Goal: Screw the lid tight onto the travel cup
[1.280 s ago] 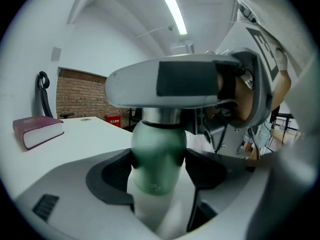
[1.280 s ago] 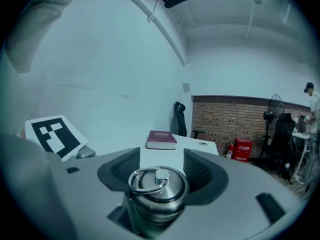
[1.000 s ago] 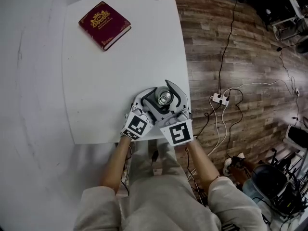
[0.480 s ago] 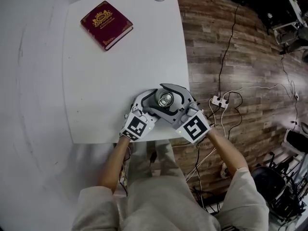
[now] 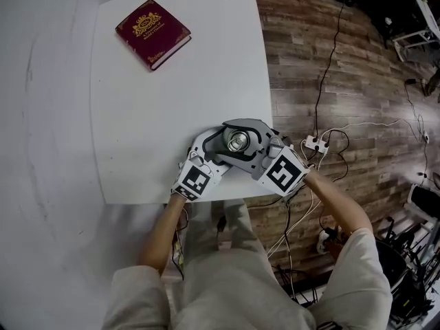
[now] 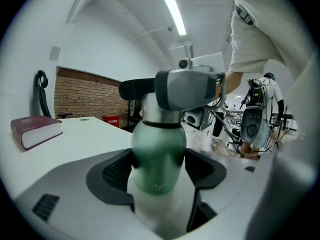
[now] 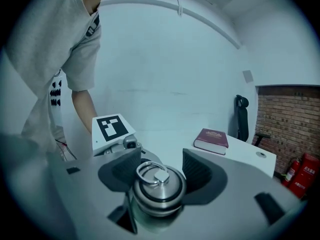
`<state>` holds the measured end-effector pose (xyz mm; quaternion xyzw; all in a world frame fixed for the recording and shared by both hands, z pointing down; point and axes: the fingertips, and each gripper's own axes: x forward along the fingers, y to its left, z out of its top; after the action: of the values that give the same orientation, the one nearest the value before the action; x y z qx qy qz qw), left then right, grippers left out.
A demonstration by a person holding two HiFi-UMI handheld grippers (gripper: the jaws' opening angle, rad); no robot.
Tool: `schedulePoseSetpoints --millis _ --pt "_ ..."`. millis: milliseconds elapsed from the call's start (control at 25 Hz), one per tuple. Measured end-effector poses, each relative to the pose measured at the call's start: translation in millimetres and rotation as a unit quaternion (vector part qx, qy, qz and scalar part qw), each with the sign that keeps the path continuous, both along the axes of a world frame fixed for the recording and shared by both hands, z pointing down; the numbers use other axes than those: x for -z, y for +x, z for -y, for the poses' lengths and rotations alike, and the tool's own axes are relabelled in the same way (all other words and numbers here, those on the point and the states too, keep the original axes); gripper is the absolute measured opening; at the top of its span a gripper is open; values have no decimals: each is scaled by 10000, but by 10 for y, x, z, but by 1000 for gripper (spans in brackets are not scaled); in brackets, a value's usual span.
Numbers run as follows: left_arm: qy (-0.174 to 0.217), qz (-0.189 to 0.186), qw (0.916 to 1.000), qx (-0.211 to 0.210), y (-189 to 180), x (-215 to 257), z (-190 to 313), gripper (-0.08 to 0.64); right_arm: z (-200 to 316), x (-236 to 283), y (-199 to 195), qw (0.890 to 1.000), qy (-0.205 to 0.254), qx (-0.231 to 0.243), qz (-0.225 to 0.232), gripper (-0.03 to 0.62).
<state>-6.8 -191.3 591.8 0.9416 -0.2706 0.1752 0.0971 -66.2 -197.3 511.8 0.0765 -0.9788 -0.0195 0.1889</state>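
Straddling the upright lid, right tool jaws have just been closing, lid centred between them, one pad not yet touching. Left tool clamps travel cup body below.

Wht table, wood flr, brick wall.

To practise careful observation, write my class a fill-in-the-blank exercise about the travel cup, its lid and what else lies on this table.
1. The left tongs are shut on the travel cup, whose body is ___ in colour.
2. The steel lid carries a metal ___ on top.
3. On the far part of the white table lies a closed ___ with a dark red cover.

Missing words: green; ring; book.
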Motion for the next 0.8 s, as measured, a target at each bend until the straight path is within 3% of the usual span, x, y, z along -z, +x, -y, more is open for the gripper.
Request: schedulePoseSetpoints --millis 160,400,640,800 --pt "7 10 10000 1 -5 -5 -3 319 9 0 4 9999 62 -150 31 255" --pt "-2 8 10000 6 -6 -6 3 319 111 6 52 9930 144 -1158 192 253" --pt "-2 31 10000 6 -3 -4 6 319 203 6 103 9762 267 -2146 156 253" --pt "11 36 10000 11 5 -2 1 319 254 21 152 9589 372 -2804 200 253"
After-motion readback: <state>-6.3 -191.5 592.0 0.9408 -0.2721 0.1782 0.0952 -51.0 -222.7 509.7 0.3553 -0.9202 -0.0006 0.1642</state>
